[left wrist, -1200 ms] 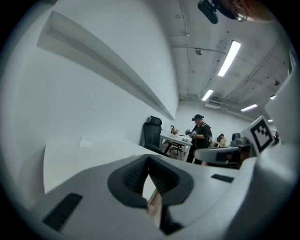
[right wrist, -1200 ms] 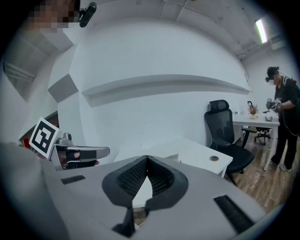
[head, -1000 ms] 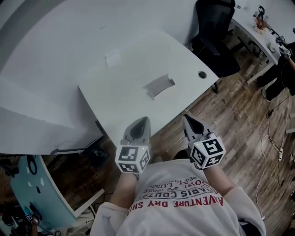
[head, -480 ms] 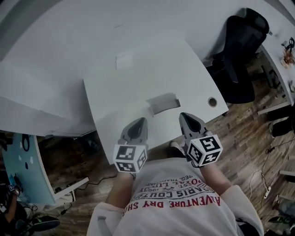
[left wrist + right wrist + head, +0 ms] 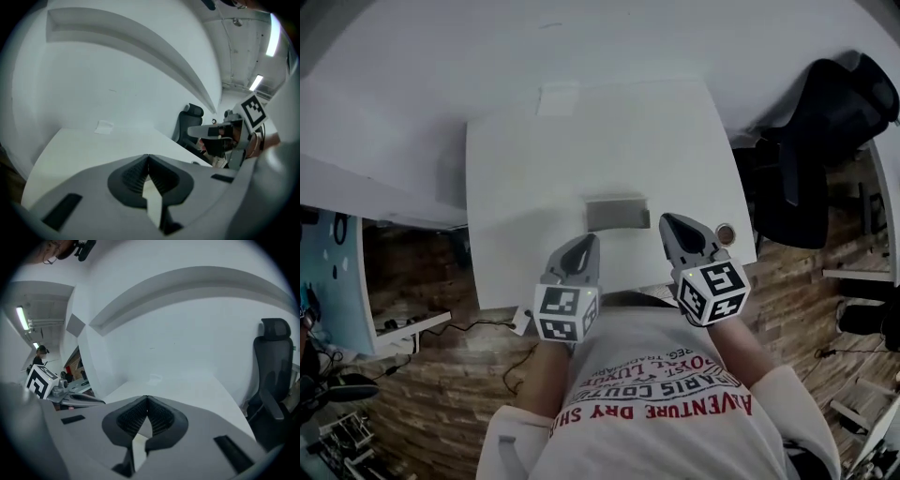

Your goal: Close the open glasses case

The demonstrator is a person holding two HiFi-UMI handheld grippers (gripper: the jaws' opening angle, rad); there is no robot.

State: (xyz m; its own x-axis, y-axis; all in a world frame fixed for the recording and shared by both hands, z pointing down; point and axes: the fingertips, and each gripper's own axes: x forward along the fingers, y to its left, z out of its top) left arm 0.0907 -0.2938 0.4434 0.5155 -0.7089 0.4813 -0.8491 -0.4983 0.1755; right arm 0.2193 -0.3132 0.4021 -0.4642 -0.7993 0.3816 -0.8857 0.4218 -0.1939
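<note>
Lying flat on the white desk (image 5: 516, 178), the glasses case (image 5: 617, 213) sits between the two tools and just beyond their tips, touched by neither; from the left gripper (image 5: 585, 244) it is at about one o'clock, from the right gripper (image 5: 671, 223) at about ten o'clock, and it is nearer the right one; both grippers hover over the desk's near edge, side by side and apart.

The left gripper's (image 5: 148, 157) jaws are pressed together with nothing between them, the ribbed dark pads meeting at the tip in its own view; the right gripper's (image 5: 146, 398) jaws are likewise together and empty.

The case is a grey oblong box with squared corners and a matt look, its long side running nine to three o'clock; whether its lid stands up cannot be made out at this size. The desk top is smooth and plain, with a rounded corner at four o'clock and a small round grommet hole (image 5: 725, 232) at three o'clock of the right gripper; a pale slip of paper (image 5: 558, 98) lies at twelve o'clock, well apart from the case. A black office chair (image 5: 839, 112) stands on the wood-plank floor (image 5: 422, 375) at two o'clock.
</note>
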